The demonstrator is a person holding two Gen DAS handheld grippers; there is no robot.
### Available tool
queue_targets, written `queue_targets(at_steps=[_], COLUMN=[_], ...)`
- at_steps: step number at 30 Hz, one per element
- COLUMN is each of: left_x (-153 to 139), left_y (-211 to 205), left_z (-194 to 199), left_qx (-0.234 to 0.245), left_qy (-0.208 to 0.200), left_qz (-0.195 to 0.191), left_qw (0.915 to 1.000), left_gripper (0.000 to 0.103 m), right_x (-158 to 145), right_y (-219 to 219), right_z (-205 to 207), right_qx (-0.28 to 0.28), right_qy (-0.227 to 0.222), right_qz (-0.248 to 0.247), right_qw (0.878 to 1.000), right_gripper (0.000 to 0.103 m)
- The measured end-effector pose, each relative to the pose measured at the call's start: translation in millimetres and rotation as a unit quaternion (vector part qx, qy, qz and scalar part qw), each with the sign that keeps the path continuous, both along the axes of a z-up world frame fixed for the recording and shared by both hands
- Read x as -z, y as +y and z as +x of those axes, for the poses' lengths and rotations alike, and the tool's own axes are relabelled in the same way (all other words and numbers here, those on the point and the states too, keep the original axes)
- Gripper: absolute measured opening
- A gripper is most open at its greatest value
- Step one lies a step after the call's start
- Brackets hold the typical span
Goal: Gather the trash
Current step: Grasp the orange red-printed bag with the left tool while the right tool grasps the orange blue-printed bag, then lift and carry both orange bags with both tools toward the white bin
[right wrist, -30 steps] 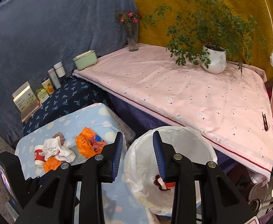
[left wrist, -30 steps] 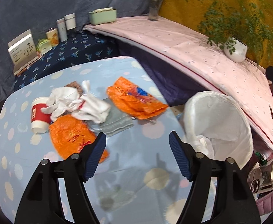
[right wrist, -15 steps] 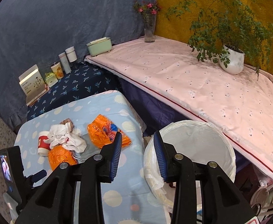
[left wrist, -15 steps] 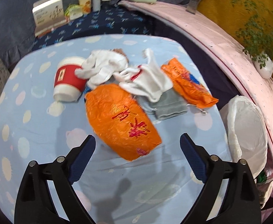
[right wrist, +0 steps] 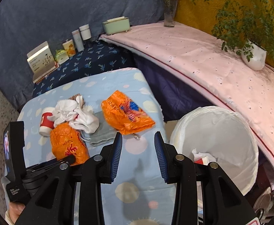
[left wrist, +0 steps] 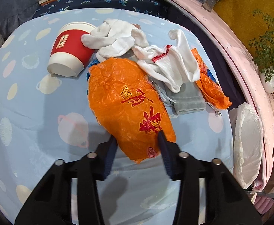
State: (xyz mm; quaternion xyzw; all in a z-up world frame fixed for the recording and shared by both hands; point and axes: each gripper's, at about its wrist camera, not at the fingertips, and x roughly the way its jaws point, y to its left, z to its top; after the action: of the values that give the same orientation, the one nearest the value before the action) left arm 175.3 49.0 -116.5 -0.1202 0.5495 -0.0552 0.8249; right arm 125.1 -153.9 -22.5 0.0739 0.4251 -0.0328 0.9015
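Some trash already lies in the white bin (right wrist: 230, 129). 2 orange bags, a cup (left wrist: 69, 54) and socks are left on the blue table (left wrist: 34, 112). The left gripper (left wrist: 137, 140) is partly open around the near orange bag (left wrist: 129, 103), whose long side points away, leaning left. The right gripper (right wrist: 138, 144) waits open and empty.

Left wrist view: looks steeply down, close over the worktop (left wrist: 34, 112), its fingers (left wrist: 110, 153) low in frame straddling the near end of the large orange bag (left wrist: 127, 101).

Right wrist view: higher, farther back, angled forward across the worktop (right wrist: 137, 168) toward the wall.

Shared: large orange bag (right wrist: 67, 144), red cup (left wrist: 69, 50) (right wrist: 45, 123), lined bin (left wrist: 247, 144) (right wrist: 221, 144).
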Motion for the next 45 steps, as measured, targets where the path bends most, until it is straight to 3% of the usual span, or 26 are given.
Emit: queue_targets(at_steps=[3,6,16,24,27,28,33,45], left_x=[-2.4,-10.1,-50.1,-60.2,-59.8,-60.0,-65.8,-97.0], left_y=[5.2,14.6,44.8,57.7,56.1,54.4,45.9,-2.4], left_z=[-1.2,-5.6,-9.6,-3.3,-2.3,-2.1,-7.2,-20.5], left_qx=[-0.003,-0.010,-0.044,-0.060,-0.059,-0.057,-0.047,-0.004], left_qy=[-0.005,-0.017,-0.077,-0.089,-0.089,-0.088,-0.097,-0.126], left_qz=[-0.002,-0.003,0.033,0.048,0.050,0.051,0.053,0.049], left_qw=[1.0000,0.9998,0.9955,0.9930,0.9931,0.9931,0.9927,0.9908], left_gripper=[0.020,0.016,0.015,0.015,0.015,0.015,0.015,0.015], right_x=[10.3,24.6,61.9,89.6,96.7,98.0,87.5,-2.9], right_y=[2.6,4.2,11.7,14.3,14.2,14.6,14.5,-0.3], right_z=[10.3,26.2,68.2,96.4,100.6,101.3,95.4,61.0], right_qx=[-0.005,-0.004,-0.022,-0.029,-0.038,-0.040,-0.053,-0.057], right_qy=[0.007,0.021,0.031,0.056,0.066,0.068,0.051,-0.034], right_qz=[0.012,0.022,-0.009,0.000,-0.005,-0.008,-0.011,0.023], right_qw=[1.000,1.000,0.999,0.998,0.997,0.997,0.997,0.998], right_gripper=[0.036,0.036,0.036,0.036,0.015,0.015,0.014,0.014])
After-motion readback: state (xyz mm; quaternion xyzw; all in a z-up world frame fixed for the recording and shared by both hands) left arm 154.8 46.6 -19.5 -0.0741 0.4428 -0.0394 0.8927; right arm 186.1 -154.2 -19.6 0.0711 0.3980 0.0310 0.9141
